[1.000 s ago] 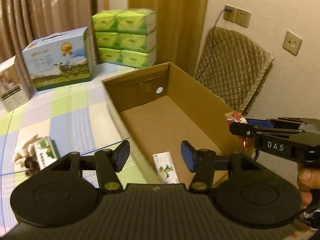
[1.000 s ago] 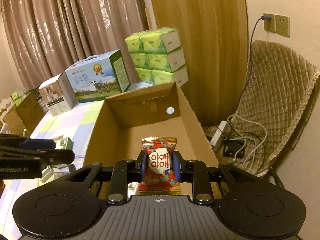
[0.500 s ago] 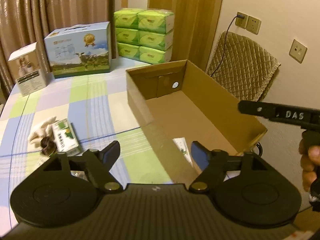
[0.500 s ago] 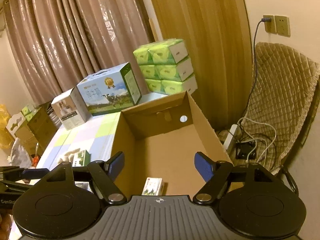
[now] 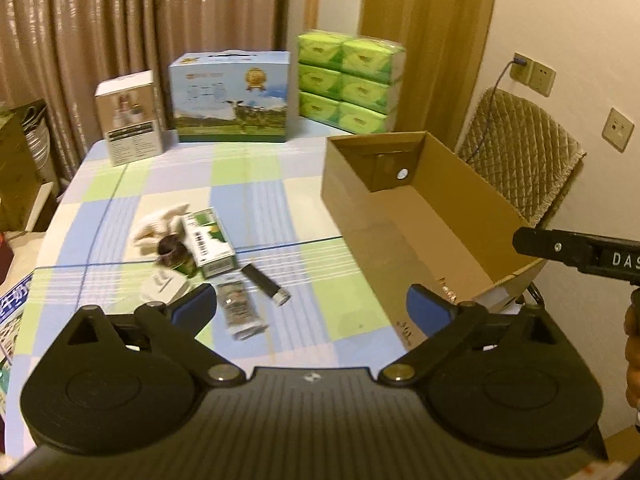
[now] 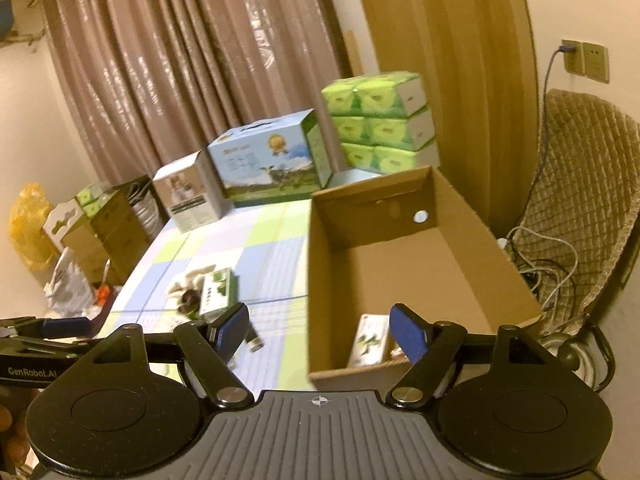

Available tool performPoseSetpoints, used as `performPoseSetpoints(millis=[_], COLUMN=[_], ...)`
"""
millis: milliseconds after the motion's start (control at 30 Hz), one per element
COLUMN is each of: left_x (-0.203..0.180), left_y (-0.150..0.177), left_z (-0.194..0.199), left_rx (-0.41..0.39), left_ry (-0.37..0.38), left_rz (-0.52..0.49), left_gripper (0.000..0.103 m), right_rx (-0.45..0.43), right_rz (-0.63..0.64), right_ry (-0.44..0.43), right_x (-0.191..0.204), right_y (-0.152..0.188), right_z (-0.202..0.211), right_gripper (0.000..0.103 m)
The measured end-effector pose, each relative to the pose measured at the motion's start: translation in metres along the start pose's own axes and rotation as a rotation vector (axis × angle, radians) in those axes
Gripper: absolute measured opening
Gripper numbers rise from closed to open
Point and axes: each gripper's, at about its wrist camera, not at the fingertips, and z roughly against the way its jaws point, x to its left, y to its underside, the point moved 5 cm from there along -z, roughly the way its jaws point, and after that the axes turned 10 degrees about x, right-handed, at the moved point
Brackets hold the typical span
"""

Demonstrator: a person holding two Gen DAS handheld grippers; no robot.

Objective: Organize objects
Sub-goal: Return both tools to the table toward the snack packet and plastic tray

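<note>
Left wrist view: we hold the left gripper (image 5: 311, 308) above the checked tabletop (image 5: 256, 184), its fingers (image 5: 196, 309) spread wide with nothing between them; they have just been opening. The open cardboard box (image 5: 360, 196) is our landmark. To the left of the box lies the remaining clutter: a green-and-white carton (image 5: 208, 246), a dark round item (image 5: 170, 246) on pale material, a white pad (image 5: 164, 288), a flat sachet (image 5: 240, 312) and a black tube (image 5: 266, 284). The right gripper's finger enters at the box's near right corner.

Right wrist view: we hold the right gripper (image 6: 318, 332) at the near end of the box, fingers apart and empty. Inside the box, against its near wall, stands a small white carton (image 6: 368, 340); a strip of red wrapper (image 6: 396, 354) shows just beside it, partly hidden behind the finger.

We judge that one drop-off into the box is complete and the fetch step is in hand. The next move calls for lowering the left gripper over the sachet or tube, nearest the box, aligning the fingers across its narrow side before closing.
</note>
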Motion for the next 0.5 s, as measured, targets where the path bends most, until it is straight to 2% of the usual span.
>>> performPoseSetpoints(millis=[167,300,500], left_x=[0.022,0.043,0.082], left_y=[0.016,0.029,0.052], left_z=[0.017,0.028,0.038], left_rx=[-0.010,-0.015,-0.001], left_ry=[-0.028,-0.054,-0.115], left_rz=[0.035,0.068,0.129], left_gripper=[0.102,0.102,0.102], right_rx=[0.013,0.027,0.057], right_rz=[0.027,0.057,0.103], right_ry=[-0.017,-0.033,-0.070], right_x=[0.022,0.040,0.068], right_y=[0.009,0.017,0.031], right_z=[-0.001,-0.006,-0.017], right_gripper=[0.079,0.091,0.097])
